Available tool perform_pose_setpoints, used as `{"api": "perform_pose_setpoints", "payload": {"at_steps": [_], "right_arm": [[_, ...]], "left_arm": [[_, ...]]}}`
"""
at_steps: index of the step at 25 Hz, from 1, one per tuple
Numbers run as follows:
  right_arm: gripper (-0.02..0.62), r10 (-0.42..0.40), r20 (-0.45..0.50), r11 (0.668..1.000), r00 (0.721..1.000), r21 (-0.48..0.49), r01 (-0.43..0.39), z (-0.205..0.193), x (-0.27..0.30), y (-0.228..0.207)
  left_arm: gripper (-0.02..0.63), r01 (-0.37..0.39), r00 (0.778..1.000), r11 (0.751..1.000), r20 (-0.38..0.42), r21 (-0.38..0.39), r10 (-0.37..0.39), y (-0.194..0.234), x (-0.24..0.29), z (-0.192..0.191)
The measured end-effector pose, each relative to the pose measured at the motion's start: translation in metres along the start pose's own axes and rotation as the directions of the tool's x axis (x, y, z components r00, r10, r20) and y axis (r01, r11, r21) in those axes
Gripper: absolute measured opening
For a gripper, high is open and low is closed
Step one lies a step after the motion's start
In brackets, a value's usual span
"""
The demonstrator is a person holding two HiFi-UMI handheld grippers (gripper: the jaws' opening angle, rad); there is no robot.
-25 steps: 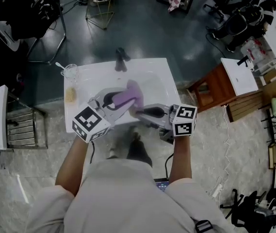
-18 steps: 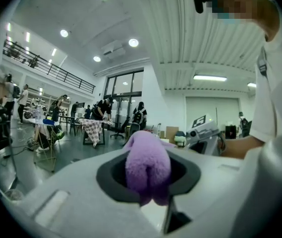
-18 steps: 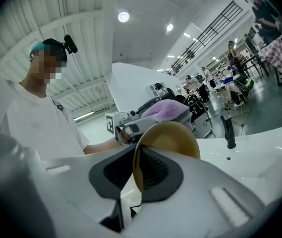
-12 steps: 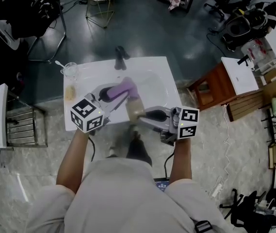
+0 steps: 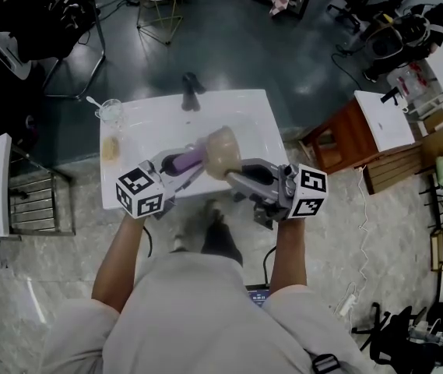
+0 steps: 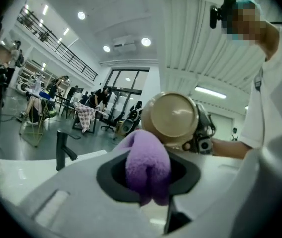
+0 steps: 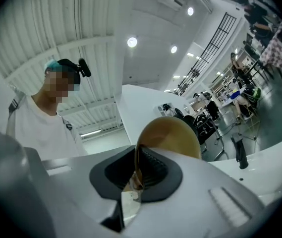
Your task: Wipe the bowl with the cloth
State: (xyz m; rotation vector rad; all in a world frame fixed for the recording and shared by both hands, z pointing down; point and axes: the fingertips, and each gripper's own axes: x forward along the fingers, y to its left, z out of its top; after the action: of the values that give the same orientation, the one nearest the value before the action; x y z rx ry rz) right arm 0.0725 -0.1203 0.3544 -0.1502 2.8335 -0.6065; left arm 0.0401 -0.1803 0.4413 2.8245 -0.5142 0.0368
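Observation:
A tan bowl [image 5: 223, 153] is held up over the white sink [image 5: 244, 115], tipped on its side. My right gripper [image 5: 230, 174] is shut on its rim, and in the right gripper view the bowl's [image 7: 173, 135] edge sits pinched between the jaws of that gripper [image 7: 136, 178]. My left gripper [image 5: 195, 162] comes in from the left, shut on a purple cloth [image 5: 185, 161]. In the left gripper view the cloth [image 6: 148, 165] bulges out of the jaws just below the bowl's underside [image 6: 173, 119]. The cloth's tip reaches the bowl's left side.
A black tap [image 5: 191, 92] stands at the sink's far edge. A glass with a spoon [image 5: 111, 112] and a yellowish pad [image 5: 110, 148] lie on the counter's left. A metal rack [image 5: 42, 205] stands to the left, a wooden stool [image 5: 336, 140] to the right.
The right gripper has lifted the bowl up out of the sink and tipped it toward the cloth. The left gripper with the cloth has sunk a little and rolled.

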Motion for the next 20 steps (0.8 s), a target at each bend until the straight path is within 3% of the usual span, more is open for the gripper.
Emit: {"api": "perform_pose_setpoints", "payload": {"at_steps": [9,16,20], "right_arm": [[0.015,-0.224,0.154,0.973,0.962,0.099,0.211,0.017,0.0,-0.05],[0.015,-0.376,0.105,0.924,0.921,0.124,0.363,0.006,-0.003,-0.08],[0.015,-0.408,0.028,0.908,0.913,0.116,0.402,-0.01,-0.002,-0.086]], "left_arm": [[0.094,0.066,0.998,0.997,0.022,-0.031,-0.065,-0.025,0.006,-0.003],[0.094,0.081,0.993,0.997,0.087,0.007,-0.082,-0.029,-0.004,0.022],[0.094,0.052,0.995,0.994,0.079,0.093,-0.059,-0.03,-0.007,0.037]]}}
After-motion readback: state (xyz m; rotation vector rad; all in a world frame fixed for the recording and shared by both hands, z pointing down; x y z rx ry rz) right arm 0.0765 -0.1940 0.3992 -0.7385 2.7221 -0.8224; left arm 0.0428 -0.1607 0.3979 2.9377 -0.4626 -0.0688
